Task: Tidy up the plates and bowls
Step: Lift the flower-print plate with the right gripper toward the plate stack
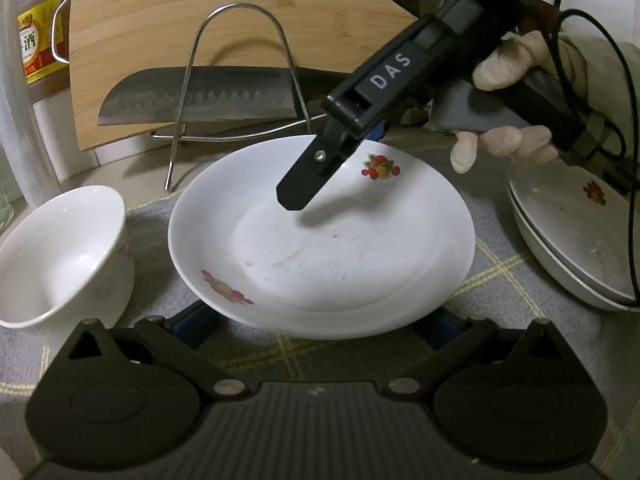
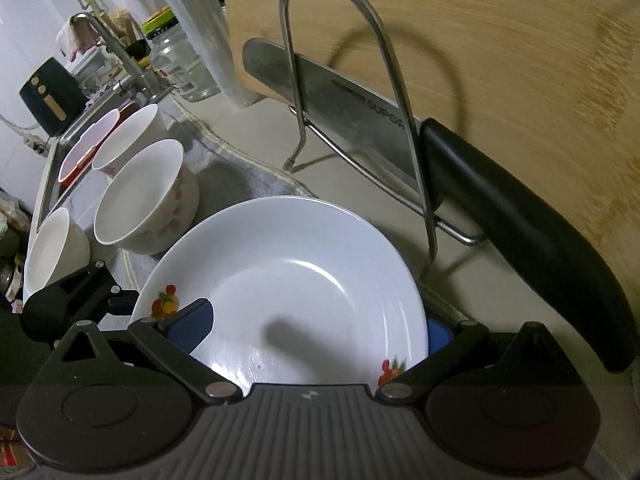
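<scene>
A white plate with fruit prints (image 1: 320,248) lies on the grey cloth, and shows close up in the right wrist view (image 2: 288,280). My left gripper (image 1: 320,322) is open, its blue pads at the plate's near rim, partly hidden under it. My right gripper (image 2: 312,332) straddles the plate's rim, one blue pad (image 2: 192,322) over the inside, the other under the rim; from the left wrist view its fingers (image 1: 308,176) clamp the far rim. A white bowl (image 1: 60,256) stands left of the plate. Two stacked plates (image 1: 576,240) lie at the right.
A steel wire rack (image 1: 240,92) holds a knife (image 1: 200,98) against a wooden cutting board (image 1: 224,20). A bottle (image 1: 36,40) stands at the back left. In the right wrist view, three white bowls (image 2: 148,196) sit near a sink (image 2: 86,144) with a faucet.
</scene>
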`<control>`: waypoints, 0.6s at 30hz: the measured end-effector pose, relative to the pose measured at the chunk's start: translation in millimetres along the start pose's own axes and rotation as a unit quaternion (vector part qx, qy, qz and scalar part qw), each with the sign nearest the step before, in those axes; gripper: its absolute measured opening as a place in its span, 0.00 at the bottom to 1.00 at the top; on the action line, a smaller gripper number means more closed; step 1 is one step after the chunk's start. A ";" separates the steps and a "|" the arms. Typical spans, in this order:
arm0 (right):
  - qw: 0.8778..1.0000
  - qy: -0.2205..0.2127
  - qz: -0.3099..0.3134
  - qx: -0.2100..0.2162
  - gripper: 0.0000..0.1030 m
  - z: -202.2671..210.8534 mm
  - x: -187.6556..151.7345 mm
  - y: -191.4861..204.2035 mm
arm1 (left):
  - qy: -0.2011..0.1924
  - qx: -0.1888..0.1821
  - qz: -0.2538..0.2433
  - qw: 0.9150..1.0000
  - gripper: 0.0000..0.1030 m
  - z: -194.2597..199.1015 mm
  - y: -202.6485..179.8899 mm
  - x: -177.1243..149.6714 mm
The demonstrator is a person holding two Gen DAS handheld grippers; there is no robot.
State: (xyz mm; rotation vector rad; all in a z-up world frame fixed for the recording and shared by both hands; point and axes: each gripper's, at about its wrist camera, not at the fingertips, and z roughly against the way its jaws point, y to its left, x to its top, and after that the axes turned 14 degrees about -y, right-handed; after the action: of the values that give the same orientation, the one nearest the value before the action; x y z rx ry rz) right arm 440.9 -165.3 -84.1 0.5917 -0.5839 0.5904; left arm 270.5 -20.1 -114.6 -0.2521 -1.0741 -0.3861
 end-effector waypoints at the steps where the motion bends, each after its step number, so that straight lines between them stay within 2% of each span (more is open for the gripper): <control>1: 1.000 -0.001 -0.001 0.001 1.00 -0.4 0.5 -0.3 | 0.000 -0.001 0.000 1.000 1.00 -0.5 0.4 -0.1; 18: 1.000 -0.007 -0.017 0.006 0.99 1.4 6.1 -3.6 | -0.003 -0.012 -0.020 1.000 1.00 -1.0 0.6 -0.3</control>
State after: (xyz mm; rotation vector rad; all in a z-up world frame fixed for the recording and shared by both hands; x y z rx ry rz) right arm 447.0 -166.6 -80.5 0.6158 -0.5824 0.5591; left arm 271.3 -19.8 -115.4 -0.2528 -1.0815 -0.4354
